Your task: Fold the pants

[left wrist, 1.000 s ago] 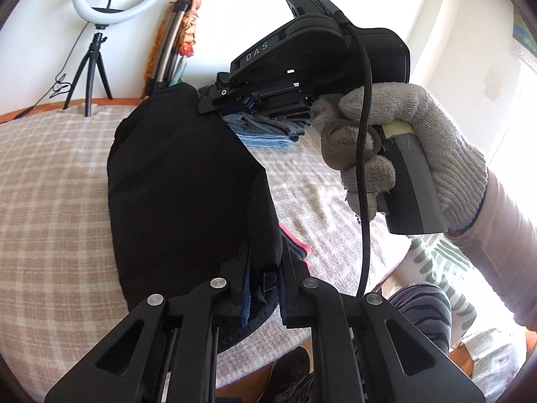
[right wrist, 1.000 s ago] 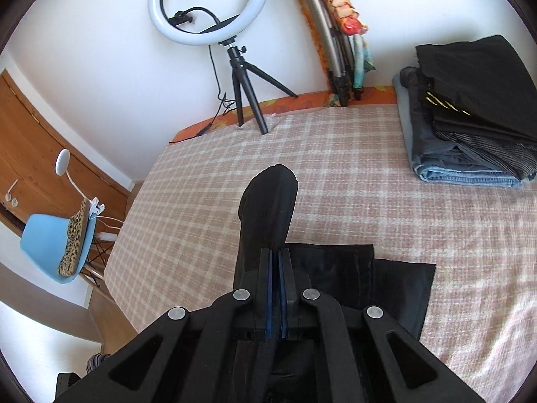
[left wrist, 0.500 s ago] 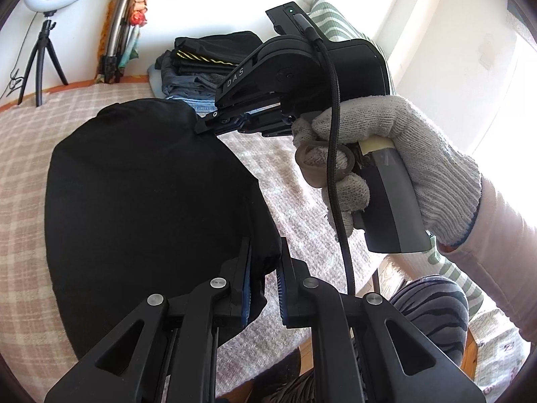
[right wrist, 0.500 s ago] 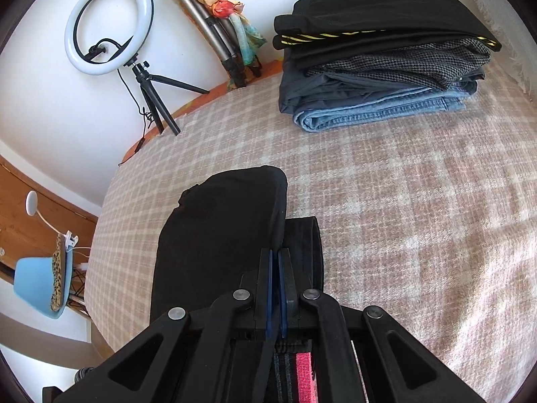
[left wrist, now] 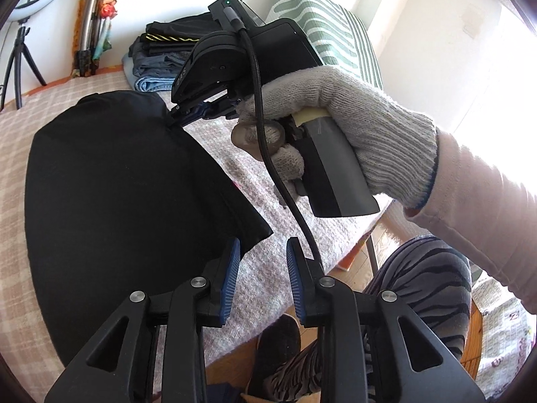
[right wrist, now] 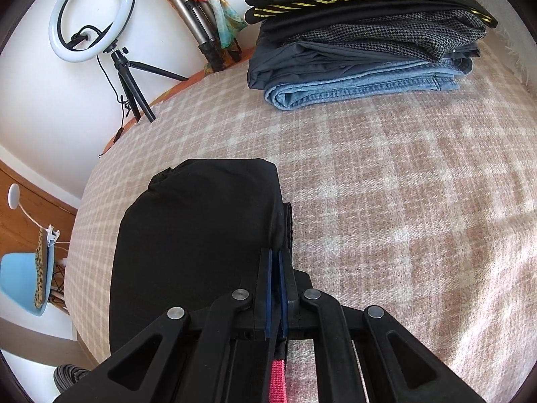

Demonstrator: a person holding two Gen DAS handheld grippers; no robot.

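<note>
On the plaid bed cover [right wrist: 386, 174] the black pants [right wrist: 201, 235] lie folded over, well short of the folded stack [right wrist: 362, 43] by the wall. Our left tongs [left wrist: 262, 265] have just been opening: pads spread, pants corner touching the left pad, no pinch, cover showing between. Our right tongs [right wrist: 276, 282] are nearly pressed together, pinching the pants' right edge. We judge the fold laid and release under way. To do it well: we let the right go only once the layer rests flat, back both tongs straight out without dragging, and check the edges line up before the next fold.
</note>
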